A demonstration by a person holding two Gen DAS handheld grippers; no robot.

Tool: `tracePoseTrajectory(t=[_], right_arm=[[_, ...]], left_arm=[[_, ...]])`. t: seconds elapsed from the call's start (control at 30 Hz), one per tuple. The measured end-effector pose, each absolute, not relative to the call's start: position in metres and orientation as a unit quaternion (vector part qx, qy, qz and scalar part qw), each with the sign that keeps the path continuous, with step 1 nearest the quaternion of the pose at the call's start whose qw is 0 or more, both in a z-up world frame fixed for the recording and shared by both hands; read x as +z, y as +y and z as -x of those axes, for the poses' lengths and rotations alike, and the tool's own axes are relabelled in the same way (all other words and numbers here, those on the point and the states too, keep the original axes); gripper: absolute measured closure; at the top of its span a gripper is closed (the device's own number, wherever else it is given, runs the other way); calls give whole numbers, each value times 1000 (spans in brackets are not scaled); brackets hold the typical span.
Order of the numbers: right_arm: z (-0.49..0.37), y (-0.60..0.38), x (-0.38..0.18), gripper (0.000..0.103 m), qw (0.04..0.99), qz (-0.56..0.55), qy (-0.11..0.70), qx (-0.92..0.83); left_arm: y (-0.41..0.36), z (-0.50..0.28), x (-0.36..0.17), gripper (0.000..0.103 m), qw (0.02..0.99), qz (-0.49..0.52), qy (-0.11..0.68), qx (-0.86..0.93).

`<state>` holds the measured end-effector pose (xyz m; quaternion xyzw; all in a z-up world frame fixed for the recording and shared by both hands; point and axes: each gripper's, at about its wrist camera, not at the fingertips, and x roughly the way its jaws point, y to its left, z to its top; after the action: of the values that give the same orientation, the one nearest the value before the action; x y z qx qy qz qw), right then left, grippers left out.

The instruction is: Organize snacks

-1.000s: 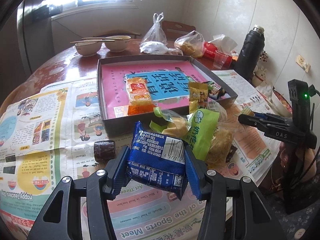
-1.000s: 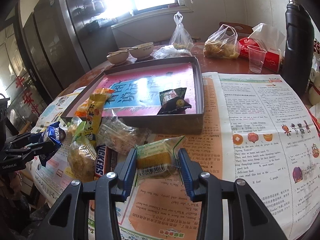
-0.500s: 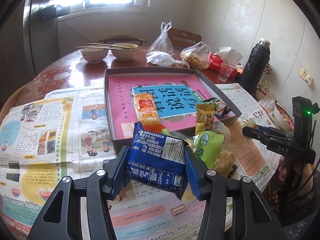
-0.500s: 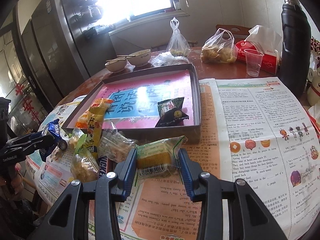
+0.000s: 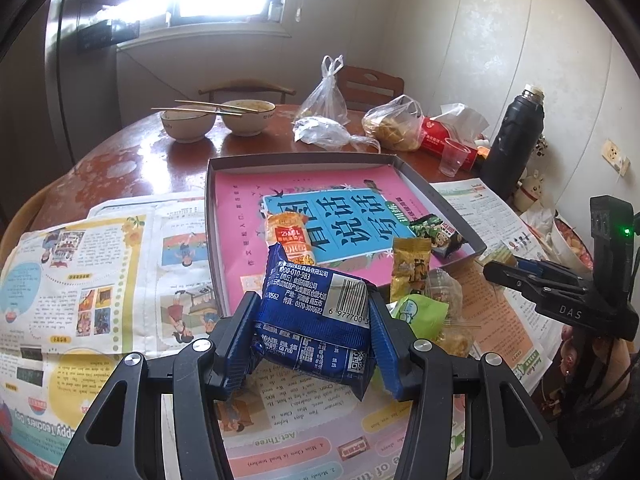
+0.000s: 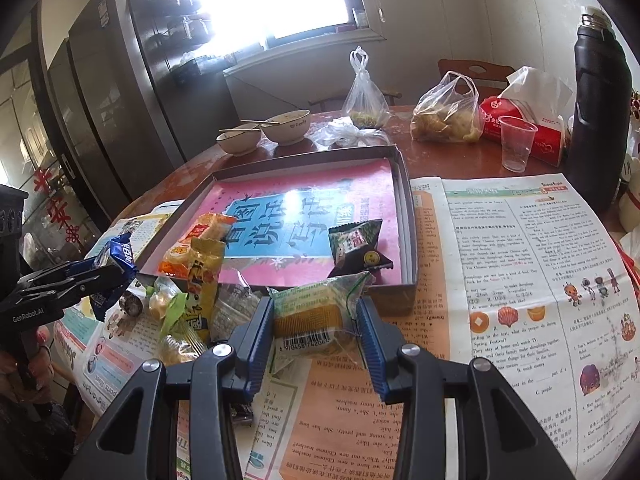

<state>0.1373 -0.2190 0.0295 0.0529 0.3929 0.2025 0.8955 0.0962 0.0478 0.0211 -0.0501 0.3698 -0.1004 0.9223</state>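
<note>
Left gripper (image 5: pixel 312 336) is clenched on the blue snack packet (image 5: pixel 316 320). Against the view a second ago, the packet has risen clear of the newspaper (image 5: pixel 100 280) and now hangs at the near edge of the shallow cardboard tray (image 5: pixel 216 168); judged as transit toward placement. Right gripper (image 6: pixel 316 336) grasps the clear-wrapped yellow cake (image 6: pixel 316 308), position unchanged, just short of the tray wall. Two packets already lie in the tray; a loose pile of snacks (image 6: pixel 188 304) remains outside, so sorting is incomplete
</note>
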Motion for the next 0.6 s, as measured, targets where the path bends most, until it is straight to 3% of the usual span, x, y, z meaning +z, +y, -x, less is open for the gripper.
tracePoseTrajectory(t=[0.6], right_arm=[[-157,-203,42,61,899,-53,377,216]], left_arm=[[58,-117,26,48,923,75,370,-72]])
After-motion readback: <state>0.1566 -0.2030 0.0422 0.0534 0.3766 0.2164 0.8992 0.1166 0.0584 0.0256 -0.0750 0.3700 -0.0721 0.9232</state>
